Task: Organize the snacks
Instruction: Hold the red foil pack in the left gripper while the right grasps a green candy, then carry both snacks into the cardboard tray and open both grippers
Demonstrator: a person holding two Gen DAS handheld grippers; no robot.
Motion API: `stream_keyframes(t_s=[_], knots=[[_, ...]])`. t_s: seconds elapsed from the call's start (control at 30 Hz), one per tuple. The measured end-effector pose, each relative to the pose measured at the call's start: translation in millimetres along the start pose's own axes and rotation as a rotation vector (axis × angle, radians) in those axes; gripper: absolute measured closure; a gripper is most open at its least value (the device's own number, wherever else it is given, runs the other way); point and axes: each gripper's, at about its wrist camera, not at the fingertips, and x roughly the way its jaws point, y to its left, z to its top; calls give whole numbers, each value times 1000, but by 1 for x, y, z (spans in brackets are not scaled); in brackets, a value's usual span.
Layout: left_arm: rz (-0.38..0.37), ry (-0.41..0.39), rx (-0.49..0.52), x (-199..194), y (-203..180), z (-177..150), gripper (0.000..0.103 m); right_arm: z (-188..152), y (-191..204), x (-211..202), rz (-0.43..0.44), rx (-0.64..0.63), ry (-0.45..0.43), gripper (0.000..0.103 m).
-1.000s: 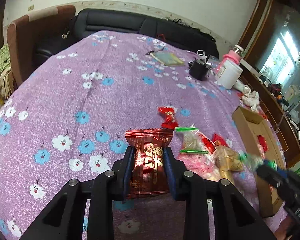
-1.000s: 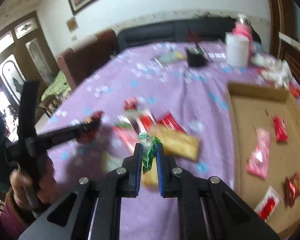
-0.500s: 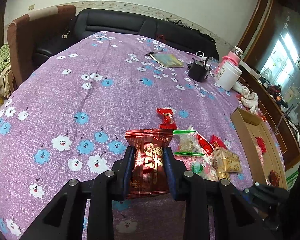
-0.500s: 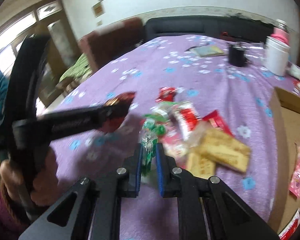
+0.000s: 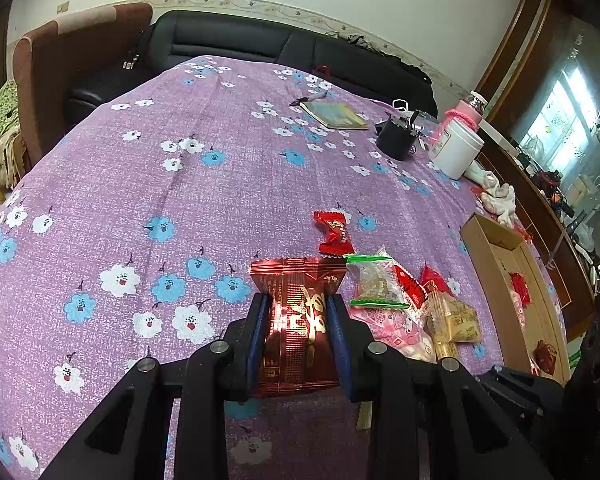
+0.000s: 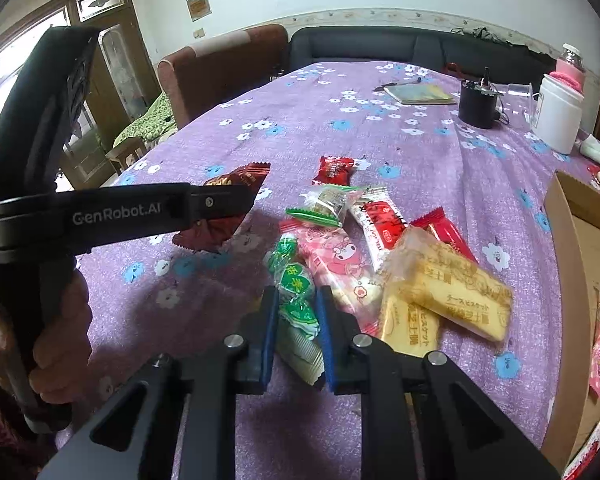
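My left gripper (image 5: 298,312) is shut on a dark red foil snack pack (image 5: 298,320) and holds it above the purple flowered tablecloth (image 5: 180,200); it also shows in the right wrist view (image 6: 224,200). My right gripper (image 6: 298,308) is shut on a green-and-white wrapped candy (image 6: 296,292), just in front of a heap of snacks: a pink packet (image 6: 332,256), two yellow biscuit packs (image 6: 452,284), a red-and-white pack (image 6: 380,220). A small red candy (image 5: 334,232) lies apart. A cardboard box (image 5: 496,256) with several snacks stands at the right.
A black cup (image 5: 396,140), a white jar (image 5: 456,148), a pink-topped bottle (image 5: 468,114) and a notebook (image 5: 334,115) stand at the table's far side. A black sofa (image 5: 280,52) and a brown armchair (image 5: 60,64) lie beyond.
My right gripper has swung left and down with the green candy, from near the box to the front of the snack heap. My left gripper has held the red pack almost still.
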Motion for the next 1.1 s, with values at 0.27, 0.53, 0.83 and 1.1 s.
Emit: stream_keyframes(t_s=[0.27, 0.53, 0.83, 1.1], knots=[[-3, -6, -14, -1, 2, 0, 72, 0, 5, -9, 10, -1, -29, 98], [-10, -15, -3, -3, -1, 1, 72, 8, -10, -30, 19, 65, -117, 98], [-14, -36, 41, -5, -13, 0, 72, 18, -54, -55, -43, 205, -231, 98], [-37, -51, 39, -8, -16, 1, 72, 19, -98, -73, -114, 338, -290, 98]])
